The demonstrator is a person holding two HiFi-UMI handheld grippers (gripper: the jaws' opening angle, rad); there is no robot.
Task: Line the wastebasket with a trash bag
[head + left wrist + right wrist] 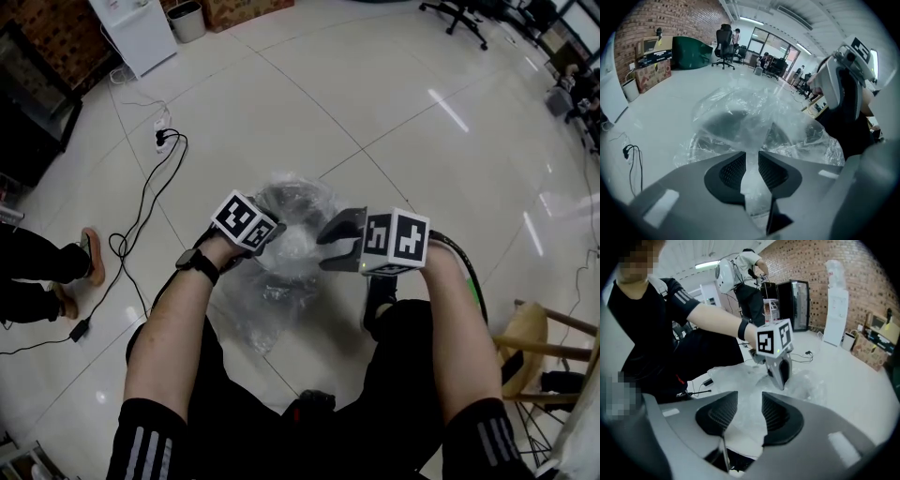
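Note:
A clear trash bag (298, 246) lies crumpled over a dark wastebasket (286, 199) on the floor between my knees. In the left gripper view the bag (740, 115) tapers into a taut strand that runs between the jaws, and my left gripper (751, 157) is shut on it. The basket's dark shape (724, 123) shows through the film. My right gripper (750, 401) stands open just above the bag (733, 380), its pads clear of the plastic. In the head view the left gripper (270, 246) and the right gripper (330, 251) face each other over the bag.
Black cables (141, 225) and a power strip (161, 141) lie on the tiled floor to the left, near another person's shoes (89, 255). A wooden stool (539, 342) stands at my right. A white cabinet (136, 33) and a small bin (186, 19) are far back.

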